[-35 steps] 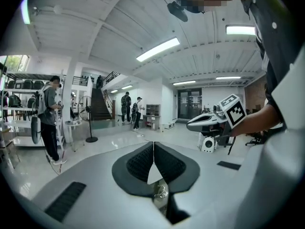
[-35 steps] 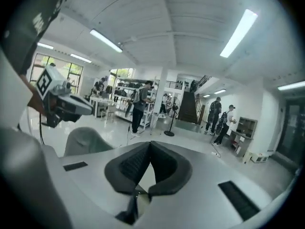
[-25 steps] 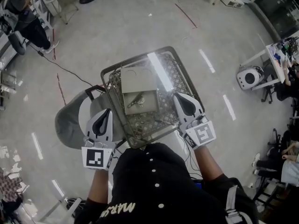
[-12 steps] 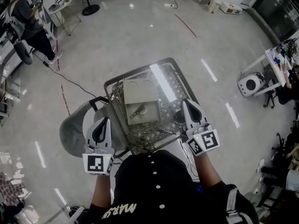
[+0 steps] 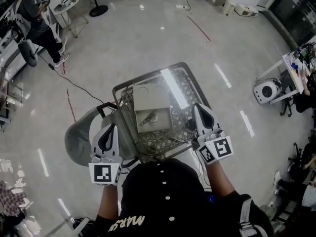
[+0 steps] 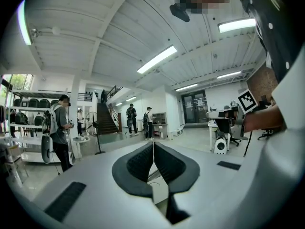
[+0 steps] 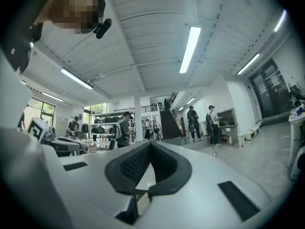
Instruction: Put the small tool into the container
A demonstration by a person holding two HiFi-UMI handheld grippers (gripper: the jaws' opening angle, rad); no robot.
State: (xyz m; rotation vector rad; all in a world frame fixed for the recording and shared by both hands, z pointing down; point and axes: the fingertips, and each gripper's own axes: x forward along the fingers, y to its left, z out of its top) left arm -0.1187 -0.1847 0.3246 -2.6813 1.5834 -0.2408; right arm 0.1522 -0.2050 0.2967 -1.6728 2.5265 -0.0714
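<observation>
So at this point both claws were empty and pinched closed. The left gripper (image 5: 110,130) (image 6: 153,149) had its pads pressed together with nothing in the gap. Same for the right gripper (image 5: 197,110) (image 7: 149,147), jaws closed tight on air. Both gripper views looked out across the room, not down at the work.

From the head view, the left one hung just off the near-left corner of the table (image 5: 158,142), over a grey chair (image 5: 79,137) parked beside that edge. The right one sat at the right edge, close to the near-right corner. Neither was touching anything on top.

The small tool (image 5: 148,117) lay on the beige container (image 5: 163,113), which sat around the middle of the table, a bit toward the far-left corner. The container looked like an open box, with its lid (image 5: 149,97) flipped back toward the far edge. To me the tool seemed to be resting in the near half, but I honestly couldn't tell if it was properly down inside or just lying on top.

My read: either the drop was done and the hands were parked, or the pick hadn't begun. If it's the second, one gripper would need to open, tip down over the middle and line its jaws across that skinny tool.
</observation>
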